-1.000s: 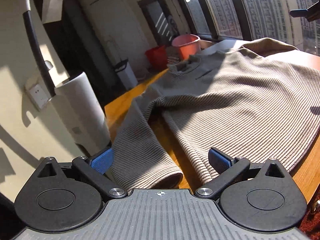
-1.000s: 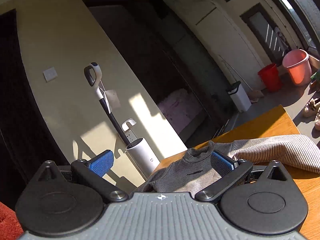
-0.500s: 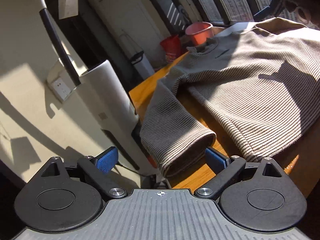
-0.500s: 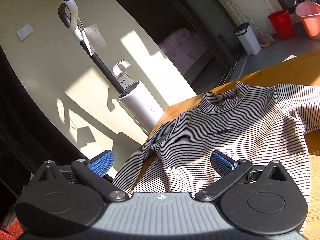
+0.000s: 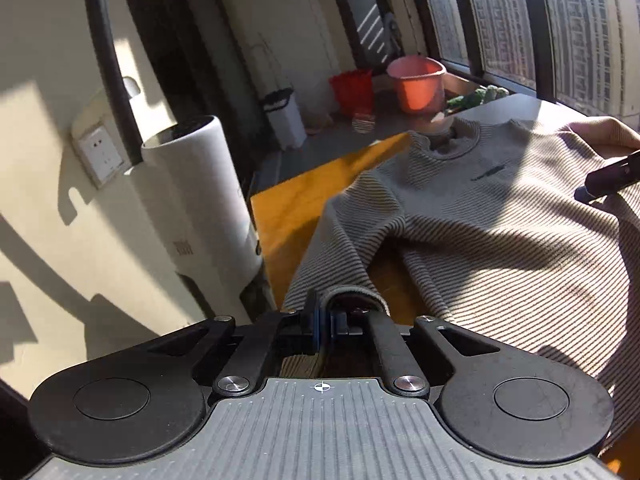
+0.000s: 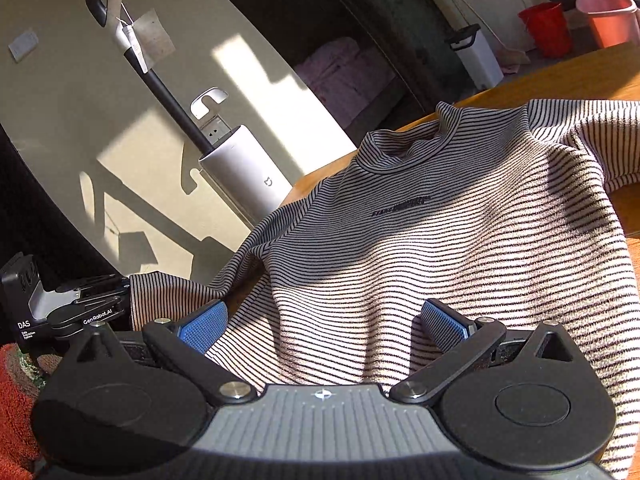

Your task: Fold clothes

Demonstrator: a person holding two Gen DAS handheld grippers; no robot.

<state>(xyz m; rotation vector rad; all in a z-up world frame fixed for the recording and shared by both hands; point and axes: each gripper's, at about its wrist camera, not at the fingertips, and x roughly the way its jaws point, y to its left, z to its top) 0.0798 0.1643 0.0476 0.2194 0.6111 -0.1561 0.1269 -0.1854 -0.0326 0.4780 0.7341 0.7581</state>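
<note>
A striped long-sleeve sweater (image 6: 420,240) lies front up on the wooden table (image 5: 296,208), collar away from me. It also shows in the left wrist view (image 5: 500,240). My left gripper (image 5: 324,316) is shut on the cuff of the near sleeve (image 5: 332,264) at the table's left edge; it also shows in the right wrist view (image 6: 96,308), at the left. My right gripper (image 6: 324,324) is open just above the sweater's hem, with fabric between the blue pads (image 6: 202,326). One of its fingers shows in the left wrist view (image 5: 608,178).
A white cylindrical vacuum stand (image 6: 244,178) stands on the floor beside the table's left edge. Two red buckets (image 5: 416,86) and a white bin (image 5: 284,118) stand farther back by the windows. Something red and fuzzy (image 6: 16,396) is at my lower left.
My left gripper has closed on the sleeve cuff. My right gripper has come down and nearer to the sweater's hem and stays open.
</note>
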